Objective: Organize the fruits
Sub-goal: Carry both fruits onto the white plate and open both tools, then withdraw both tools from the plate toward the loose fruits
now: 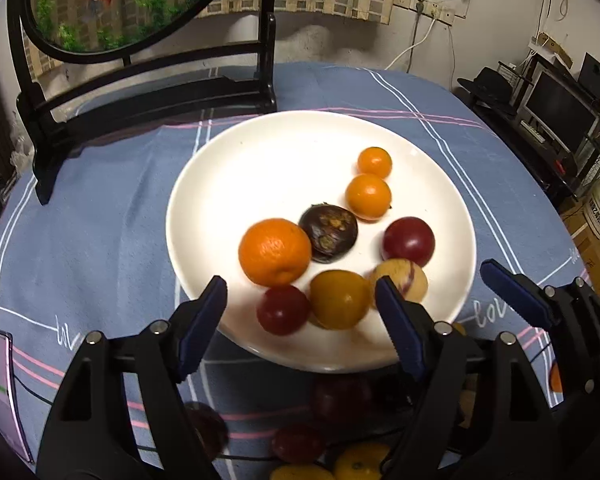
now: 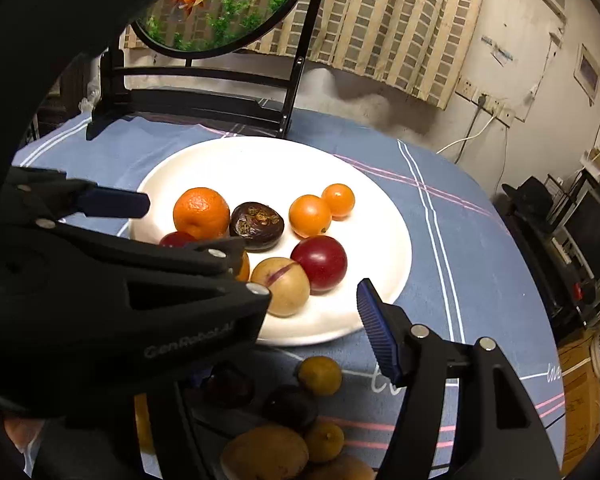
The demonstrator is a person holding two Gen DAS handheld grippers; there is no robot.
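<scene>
A white plate (image 1: 260, 152) (image 2: 380, 220) on the blue cloth holds a large orange (image 1: 274, 251), a dark mangosteen (image 1: 329, 233), two small oranges (image 1: 368, 196), a red plum (image 1: 408, 241) and a pale striped fruit (image 2: 282, 286). My left gripper (image 1: 300, 300) (image 2: 172, 232) is open at the plate's near rim; a small red plum (image 1: 283, 310) and a yellow fruit (image 1: 339, 299) lie between its fingers, untouched. My right gripper (image 2: 300, 312) is open just right of it, with the pale fruit ahead of its gap. Its left finger is hidden behind the left gripper.
Loose fruit lies on the cloth under the grippers: a yellow one (image 2: 320, 376), dark plums (image 2: 290, 406), pale ones (image 2: 264, 454). A round goldfish screen on a black stand (image 1: 148, 92) rises behind the plate. A phone (image 1: 4, 392) lies near left.
</scene>
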